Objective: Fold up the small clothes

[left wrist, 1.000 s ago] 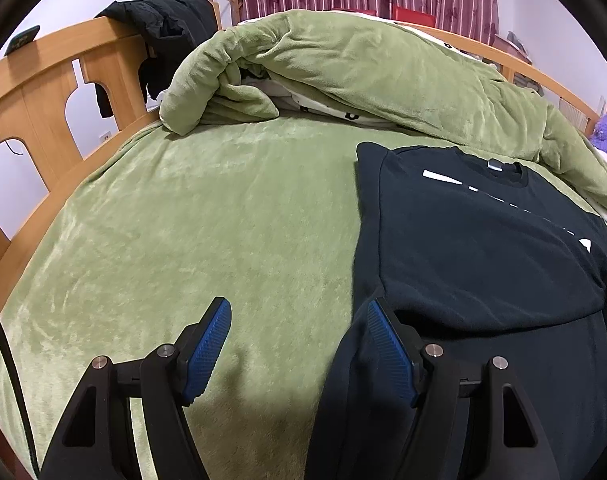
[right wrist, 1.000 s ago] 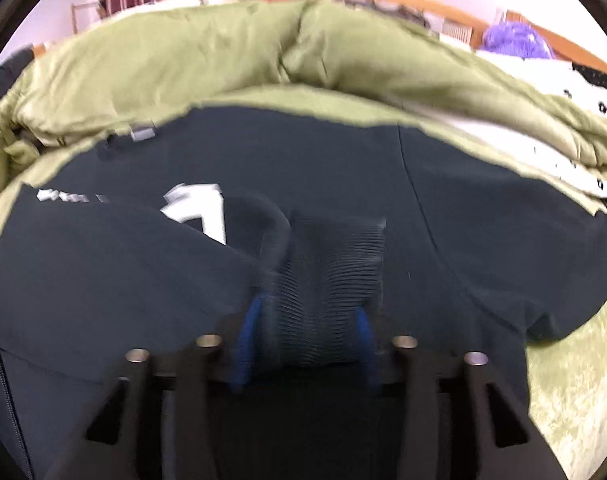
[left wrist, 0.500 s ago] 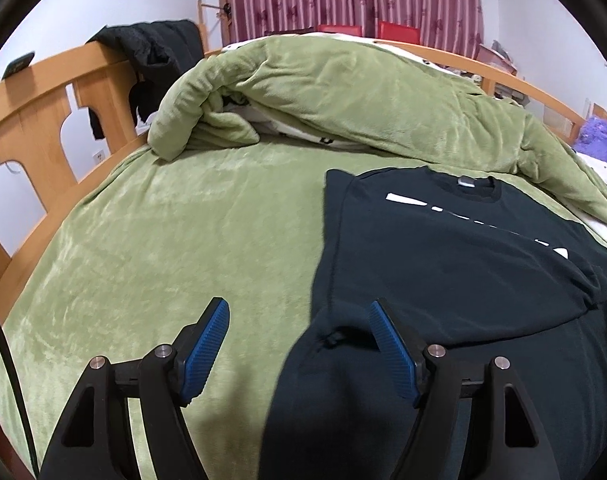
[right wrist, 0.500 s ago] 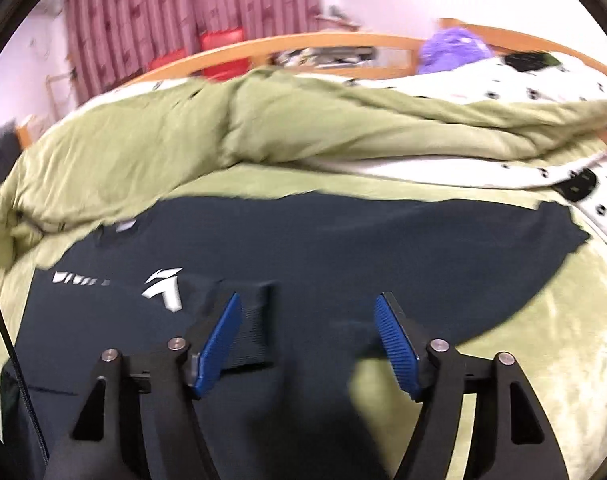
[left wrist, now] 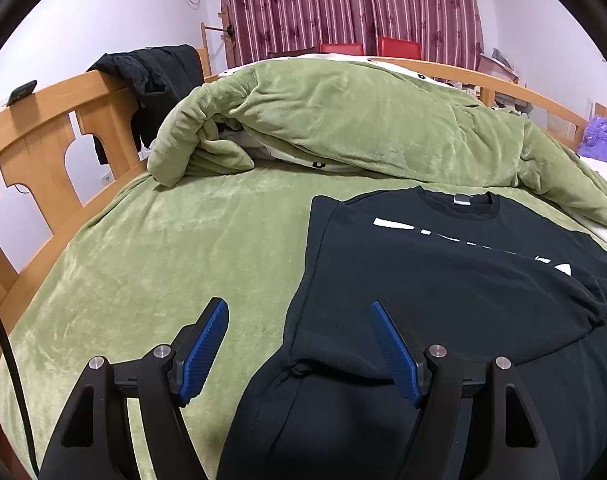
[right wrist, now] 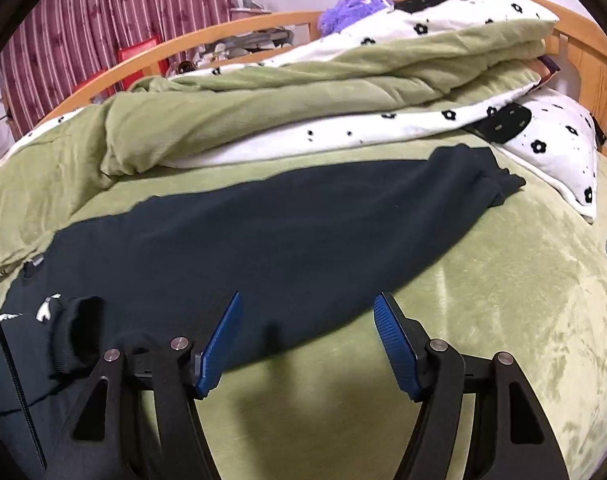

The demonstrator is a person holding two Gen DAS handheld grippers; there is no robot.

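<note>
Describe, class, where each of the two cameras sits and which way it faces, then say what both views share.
Left wrist: on the left gripper, open; faces the folded sleeve, heaped duvet, curtains.
Right wrist: on the right gripper, open; faces the outstretched sleeve, floral pillow.
Shared: the black sweatshirt, duvet, green bedspread.

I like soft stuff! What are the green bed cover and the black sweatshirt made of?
The green bed cover looks like plush fleece: fuzzy, with shiny brushed streaks. The black sweatshirt looks like matte knit cotton, probably; its cuff shows ribbing.
</note>
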